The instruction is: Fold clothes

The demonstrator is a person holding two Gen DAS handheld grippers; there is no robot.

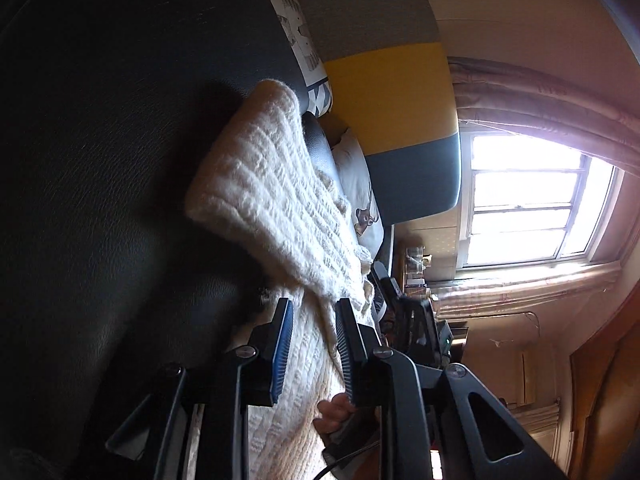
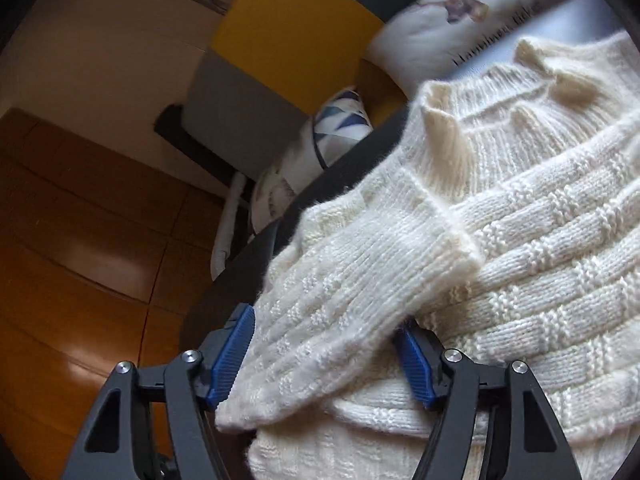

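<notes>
A cream knit sweater [image 2: 520,240] lies on a dark leather seat [image 1: 120,160]. One sleeve [image 2: 360,280] is folded across the sweater's body, its ribbed cuff [image 2: 452,240] resting on the chest. My right gripper [image 2: 324,360] is open, its blue pads wide apart on either side of that sleeve. In the left wrist view a long fold of the sweater [image 1: 272,200] stretches away from my left gripper [image 1: 315,340]. It narrows into the gap between the pads and fills it, so the gripper is shut on it. A person's fingers [image 1: 336,412] show under the right-hand finger.
Printed cushions [image 2: 432,20] lean against a grey, yellow and dark backrest [image 1: 388,92] behind the sweater. A bright window [image 1: 528,200] with curtains lights the room. Wooden floor [image 2: 80,240] lies beyond the seat's edge.
</notes>
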